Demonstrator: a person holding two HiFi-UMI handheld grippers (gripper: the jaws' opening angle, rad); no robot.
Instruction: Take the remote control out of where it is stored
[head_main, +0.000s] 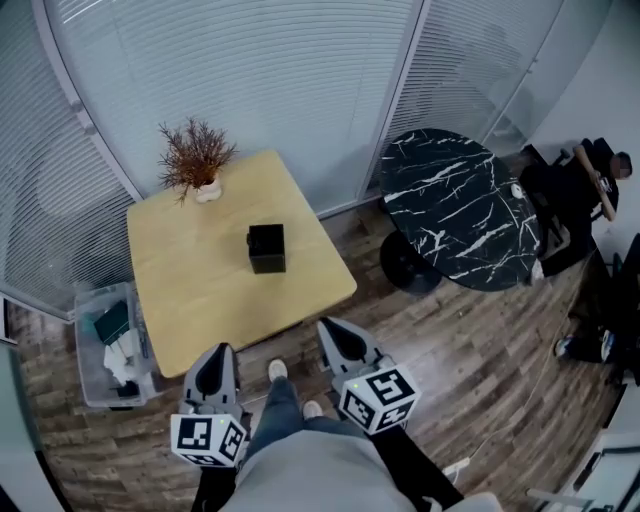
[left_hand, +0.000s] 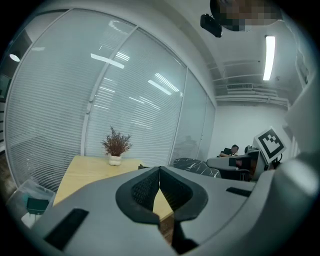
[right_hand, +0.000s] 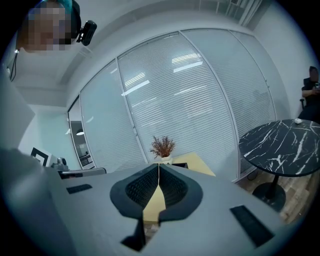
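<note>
The remote control cannot be made out in any view; the only closed container in sight is a small black cube-shaped box (head_main: 266, 248), which stands near the middle of a square light-wood table (head_main: 190, 300), ahead of both pairs of fingers and well apart from them. Beyond the box, at the table's far corner from the fingertips, a dried reddish-brown plant in a small white pot (head_main: 196, 165) stands upright; it shows just above the closed tips in the left gripper view (left_hand: 116, 146) and in the right gripper view (right_hand: 162, 147). The left gripper (head_main: 221, 350) is held off the table's near edge, over the floor, with its fingers pressed together and nothing between them, as its own view confirms (left_hand: 159, 170). The right gripper (head_main: 327, 327) is held beside it, just off the table's near right corner, its fingers likewise together and empty (right_hand: 159, 166). Between the two grippers, below the fingertips, are the person's legs in blue jeans (head_main: 283, 405) and light shoes on the dark wood-plank floor (head_main: 480, 360). To the left of the left gripper's fingers a clear plastic bin (head_main: 92, 380) holding assorted items sits on the floor against the table. To the right of the right gripper's fingers, and farther off, stands a round black marble-patterned table with white veins (head_main: 455, 205). Curved glass walls with white blinds (head_main: 250, 70) close the room behind both tables, and a seated person in dark clothes (head_main: 585, 180) is at the far right.
</note>
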